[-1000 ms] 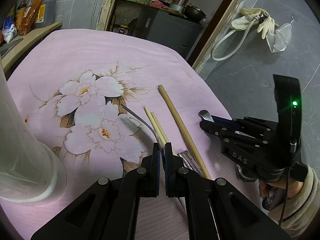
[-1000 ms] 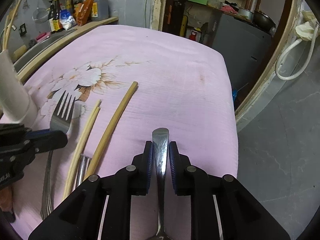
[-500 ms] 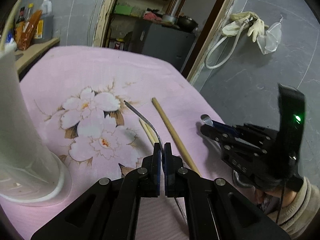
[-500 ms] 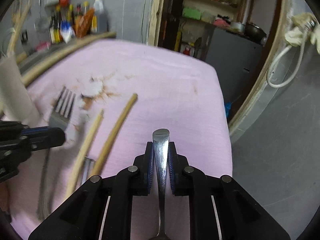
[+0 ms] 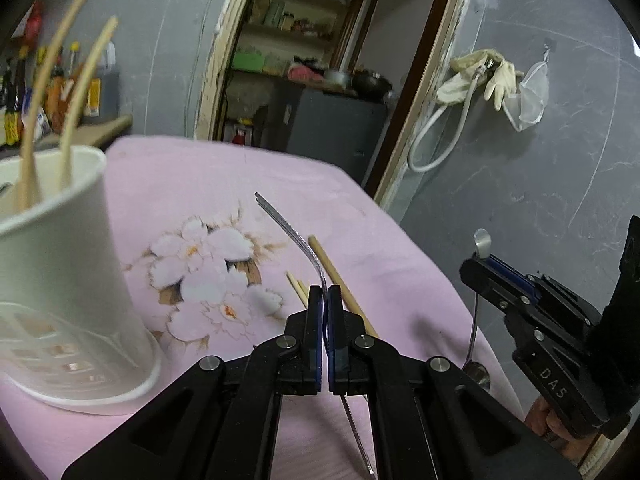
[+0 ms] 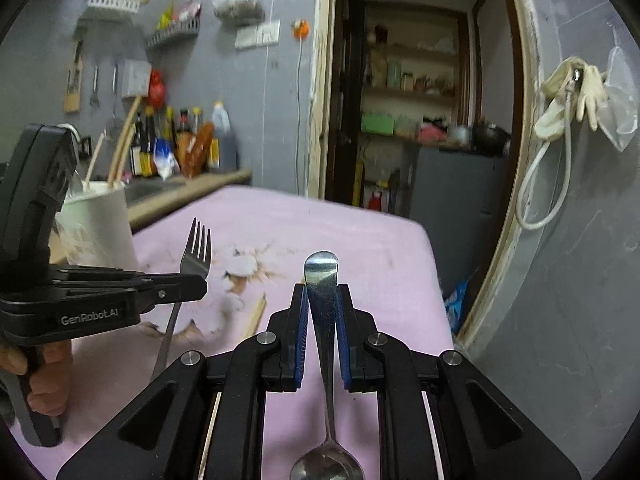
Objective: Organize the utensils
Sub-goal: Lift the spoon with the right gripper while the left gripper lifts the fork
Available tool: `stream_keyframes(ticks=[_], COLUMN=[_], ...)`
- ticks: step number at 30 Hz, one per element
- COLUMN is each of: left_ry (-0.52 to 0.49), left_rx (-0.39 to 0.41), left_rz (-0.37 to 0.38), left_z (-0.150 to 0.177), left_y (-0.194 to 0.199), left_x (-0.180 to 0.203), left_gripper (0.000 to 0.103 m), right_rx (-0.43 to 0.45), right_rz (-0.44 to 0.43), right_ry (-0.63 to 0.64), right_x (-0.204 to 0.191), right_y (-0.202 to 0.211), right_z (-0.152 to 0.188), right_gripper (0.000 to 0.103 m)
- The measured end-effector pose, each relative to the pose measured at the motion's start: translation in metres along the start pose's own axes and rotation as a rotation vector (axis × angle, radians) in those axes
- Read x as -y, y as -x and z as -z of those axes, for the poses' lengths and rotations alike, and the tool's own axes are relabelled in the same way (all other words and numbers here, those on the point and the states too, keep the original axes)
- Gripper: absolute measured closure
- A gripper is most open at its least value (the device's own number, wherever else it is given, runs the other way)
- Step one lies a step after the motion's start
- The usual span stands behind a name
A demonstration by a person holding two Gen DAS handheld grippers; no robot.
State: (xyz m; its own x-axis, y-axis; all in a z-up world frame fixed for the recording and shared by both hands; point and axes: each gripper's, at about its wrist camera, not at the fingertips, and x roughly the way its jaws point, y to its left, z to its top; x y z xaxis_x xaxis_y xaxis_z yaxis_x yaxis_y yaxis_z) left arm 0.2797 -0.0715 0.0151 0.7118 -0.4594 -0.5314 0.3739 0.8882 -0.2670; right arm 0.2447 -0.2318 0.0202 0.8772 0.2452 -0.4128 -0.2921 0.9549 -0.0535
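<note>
On a table under a pink cloth [image 5: 192, 184] printed with white flowers, the left wrist view shows a white holder [image 5: 64, 272] at 9 o'clock. 2 chopsticks [image 5: 56, 92] stand in it, leaning toward 1 o'clock.

At 6 o'clock, the left gripper [image 5: 324, 294] has its blue pads pressed tight on the neck of a fork [image 5: 298, 242]. The fork is lifted off the cloth and seen edge-on, with its prongs rising toward 11 o'clock and its handle running back under the gripper. Just beside the fingertips, toward 5 o'clock, a long wooden stick [image 5: 340, 280] lies on the cloth. A pair of chopsticks [image 5: 298, 285] lies just left of it, partly hidden by the gripper.

At 3 o'clock, the right gripper [image 5: 480, 264] is held by a hand [image 5: 560, 428] and clamps a spoon [image 5: 481, 240] off the table's right edge. The handle end pokes up past the fingers and the bowl hangs below.

In the right wrist view, the left gripper [image 6: 196, 286] sits at 9 o'clock with the fork [image 6: 196, 252] prongs pointing up. The white holder [image 6: 100, 220] stands behind it, toward 10 o'clock.

At 6 o'clock, the right gripper [image 6: 322, 300] pinches the flat handle of the spoon [image 6: 322, 280] between narrow-set blue pads. The spoon's bowl lies at the bottom edge of the view.
</note>
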Motion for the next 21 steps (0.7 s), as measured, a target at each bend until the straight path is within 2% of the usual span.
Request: stream_keyframes(ticks=[4, 9, 21], left_ry=[-0.020, -0.049, -0.048], left_rx=[0.071, 0.119, 0.135], left_rz=[-0.007, -0.006, 0.005], left_z=[0.003, 0.008, 0.013], left_y=[0.013, 0.023, 0.029], left_x=[0.006, 0.013, 0.010], left_gripper=[0.103, 0.103, 0.103], right_rx=[0.039, 0.077, 0.111], right_rz=[-0.002, -0.009, 0.028], right_ry=[-0.023, -0.041, -0.008], right_x=[0.002, 0.000, -0.010], right_y=[0.010, 0.023, 0.049], right_z=[0.000, 0.003, 0.011], right_gripper=[0.093, 0.093, 0.094])
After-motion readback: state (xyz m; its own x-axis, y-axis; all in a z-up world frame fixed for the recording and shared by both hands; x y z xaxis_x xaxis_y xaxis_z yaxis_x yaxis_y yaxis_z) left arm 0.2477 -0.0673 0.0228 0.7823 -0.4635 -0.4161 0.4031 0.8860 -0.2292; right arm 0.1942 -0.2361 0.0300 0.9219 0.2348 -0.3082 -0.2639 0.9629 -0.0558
